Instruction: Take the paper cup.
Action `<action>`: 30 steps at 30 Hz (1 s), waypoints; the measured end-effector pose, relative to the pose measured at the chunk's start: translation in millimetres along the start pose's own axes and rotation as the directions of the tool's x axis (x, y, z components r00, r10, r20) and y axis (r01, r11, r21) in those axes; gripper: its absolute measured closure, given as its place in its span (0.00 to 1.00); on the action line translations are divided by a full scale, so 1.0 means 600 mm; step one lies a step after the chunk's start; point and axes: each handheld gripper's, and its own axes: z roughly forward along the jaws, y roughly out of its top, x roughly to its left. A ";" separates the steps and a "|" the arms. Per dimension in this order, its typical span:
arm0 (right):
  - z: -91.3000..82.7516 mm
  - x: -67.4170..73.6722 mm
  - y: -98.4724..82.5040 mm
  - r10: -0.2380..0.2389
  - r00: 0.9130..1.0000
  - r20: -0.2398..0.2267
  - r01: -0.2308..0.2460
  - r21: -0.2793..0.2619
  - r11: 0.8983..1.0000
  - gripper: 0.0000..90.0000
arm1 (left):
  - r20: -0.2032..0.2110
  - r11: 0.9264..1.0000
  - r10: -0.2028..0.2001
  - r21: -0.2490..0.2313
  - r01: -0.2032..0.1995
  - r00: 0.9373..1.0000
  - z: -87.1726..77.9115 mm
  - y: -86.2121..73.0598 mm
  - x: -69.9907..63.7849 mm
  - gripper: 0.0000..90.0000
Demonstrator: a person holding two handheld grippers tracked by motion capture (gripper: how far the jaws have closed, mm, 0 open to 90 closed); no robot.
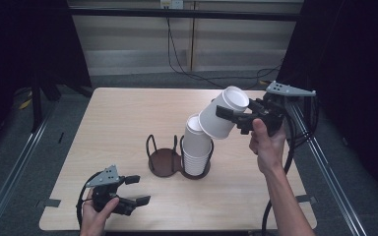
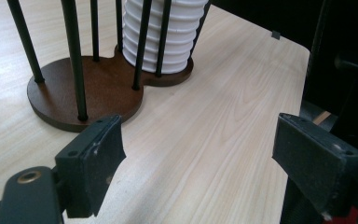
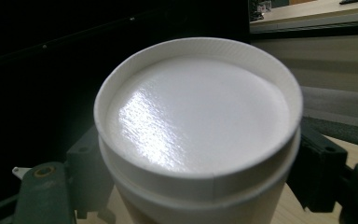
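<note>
My right gripper (image 1: 230,117) is shut on a white paper cup (image 1: 222,117), held tilted in the air with its base up and to the right and its mouth toward the stack below. In the right gripper view the cup's recessed base (image 3: 196,112) faces the camera, with a jaw on each side. A stack of white cups (image 1: 196,147) stands in the right ring of a dark wire cup holder (image 1: 163,161); its left ring is empty. My left gripper (image 1: 137,190) rests open near the table's front left, nothing between its jaws, aimed at the holder (image 2: 88,88) and the stack (image 2: 161,35).
The light wooden table (image 1: 128,118) has metal rails along both sides. Black cables trail from each gripper, and one runs across the floor behind the table. Dark curtains stand left and right.
</note>
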 end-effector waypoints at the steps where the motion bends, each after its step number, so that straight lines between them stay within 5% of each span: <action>1: -0.002 -0.001 -0.001 0.002 1.000 0.001 -0.002 0.000 1.000 0.24 | 0.002 1.000 -0.001 0.001 0.001 1.000 0.001 0.000 0.000 0.18; 17: -0.046 0.002 -0.013 -0.014 0.999 0.046 0.012 0.048 0.999 0.24 | 0.002 1.000 -0.015 -0.023 0.015 1.000 0.008 0.008 -0.002 0.18; 23: -0.058 -0.001 -0.024 -0.010 0.999 0.053 0.006 0.060 0.998 0.24 | 0.002 0.999 0.011 -0.033 -0.011 1.000 0.015 0.024 -0.008 0.18; 30: -0.055 0.001 -0.056 0.002 0.999 0.040 -0.006 0.104 0.995 0.24 | 0.058 0.999 0.043 -0.032 -0.041 0.997 0.026 0.042 -0.026 0.18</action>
